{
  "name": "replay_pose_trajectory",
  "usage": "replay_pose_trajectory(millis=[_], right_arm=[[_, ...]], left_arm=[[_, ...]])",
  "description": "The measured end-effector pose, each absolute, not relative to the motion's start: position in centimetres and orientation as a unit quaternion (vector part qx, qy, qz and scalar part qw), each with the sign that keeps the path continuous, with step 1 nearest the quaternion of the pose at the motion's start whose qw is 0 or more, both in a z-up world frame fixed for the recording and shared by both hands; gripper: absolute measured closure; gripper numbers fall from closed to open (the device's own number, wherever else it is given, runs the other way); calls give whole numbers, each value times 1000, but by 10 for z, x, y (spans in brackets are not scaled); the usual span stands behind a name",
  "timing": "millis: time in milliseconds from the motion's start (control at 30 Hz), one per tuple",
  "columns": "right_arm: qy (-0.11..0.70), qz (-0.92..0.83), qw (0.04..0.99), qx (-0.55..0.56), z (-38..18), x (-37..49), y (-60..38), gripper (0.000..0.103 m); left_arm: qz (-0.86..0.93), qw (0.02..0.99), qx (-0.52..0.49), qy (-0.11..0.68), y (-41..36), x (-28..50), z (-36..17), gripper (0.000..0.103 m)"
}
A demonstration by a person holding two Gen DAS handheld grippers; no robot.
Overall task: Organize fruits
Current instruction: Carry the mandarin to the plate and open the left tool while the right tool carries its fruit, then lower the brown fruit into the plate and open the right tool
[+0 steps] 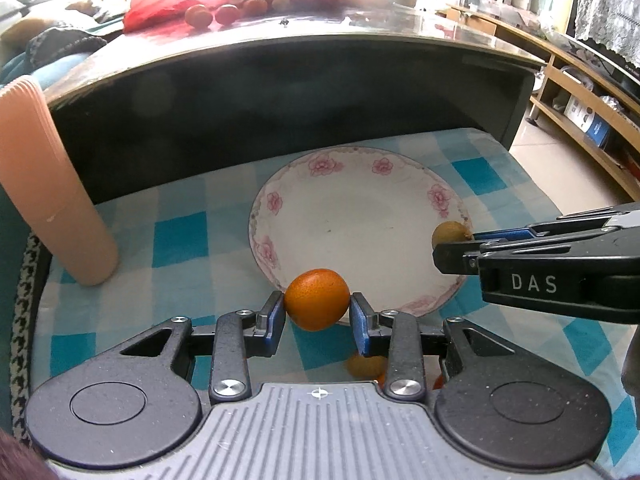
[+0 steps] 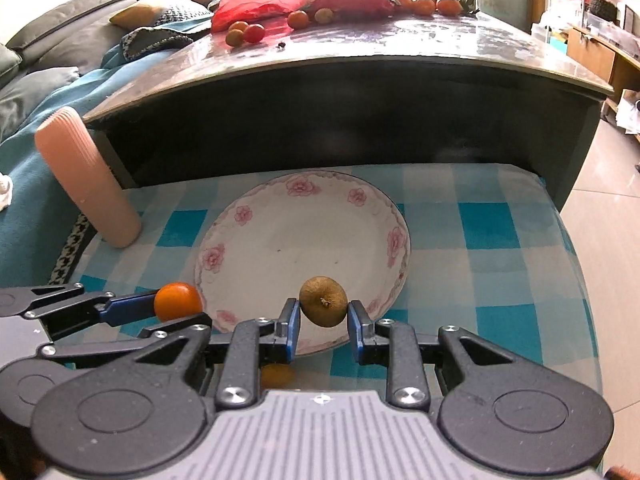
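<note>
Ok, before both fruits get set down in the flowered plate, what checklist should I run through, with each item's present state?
1. Left hand-held gripper shut on the orange fruit: ok, pads press both sides.
2. Right hand-held gripper shut on the brown fruit: ok.
3. Plate free of other fruit: ok, nothing lies in it.
4. Orange fruit over the plate: not ok, it sits at the near rim, partly outside.
5. Brown fruit over the plate: ok in the right wrist view.
6. The two grippers apart from each other: ok, a gap shows between them.
</note>
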State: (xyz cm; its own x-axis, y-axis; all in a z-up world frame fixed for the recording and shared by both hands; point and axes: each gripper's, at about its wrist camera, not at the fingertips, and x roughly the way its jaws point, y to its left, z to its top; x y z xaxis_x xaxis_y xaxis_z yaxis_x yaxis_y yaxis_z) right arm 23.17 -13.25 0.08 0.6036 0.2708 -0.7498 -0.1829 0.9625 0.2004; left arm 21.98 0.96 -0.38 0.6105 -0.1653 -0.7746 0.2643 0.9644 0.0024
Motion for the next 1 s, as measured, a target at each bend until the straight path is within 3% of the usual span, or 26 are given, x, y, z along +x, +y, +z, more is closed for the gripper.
replay_pose_trajectory(millis=[1000], right_arm=[[454, 150, 872, 106, -16, 256, -138, 62]], left_arm=[[-117, 892, 62, 431, 4, 228, -12, 54]])
